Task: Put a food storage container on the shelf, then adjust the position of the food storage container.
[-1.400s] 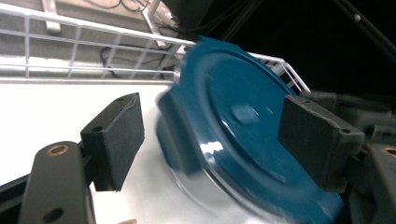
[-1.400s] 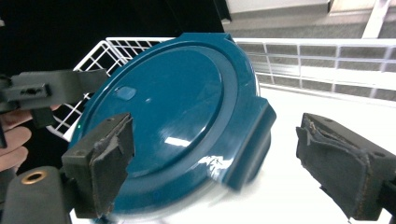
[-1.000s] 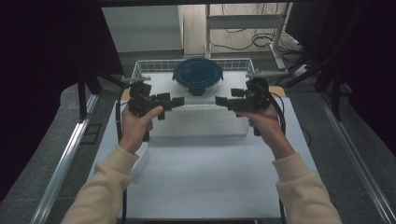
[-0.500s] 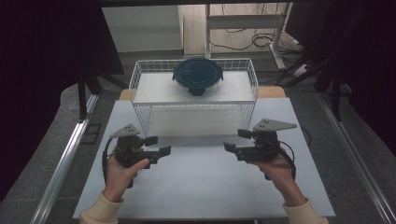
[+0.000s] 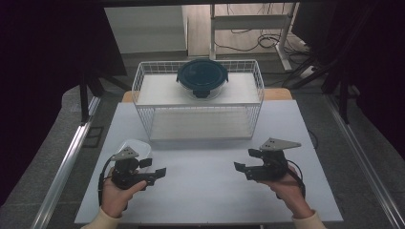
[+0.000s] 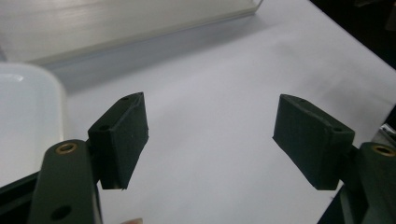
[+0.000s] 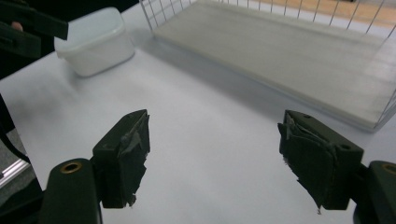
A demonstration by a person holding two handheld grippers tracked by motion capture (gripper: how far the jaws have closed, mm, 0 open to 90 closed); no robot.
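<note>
My left gripper (image 5: 154, 168) is low over the white table (image 5: 205, 191) at the near left, jaws pointing right and open with nothing between them (image 6: 210, 140). Just behind it sits a white plastic container (image 5: 133, 144), which the left gripper view has at its left edge (image 6: 28, 107). My right gripper (image 5: 242, 159) hovers at the near right, pointing left. Its jaws have just been closing a little but stand open and hold nothing (image 7: 212, 154). The right gripper view has the container (image 7: 95, 39) farther off.
A white wire basket (image 5: 200, 114) with two shelves stands at the table's far middle. On its upper shelf sits a round container with a dark blue lid (image 5: 202, 76). The basket's lower board (image 7: 280, 51) lies ahead of the right gripper. Metal rails run along both table sides.
Both hands came down and back from just in front of the basket to low over the near part of the table. The basket and the round container stayed put.
</note>
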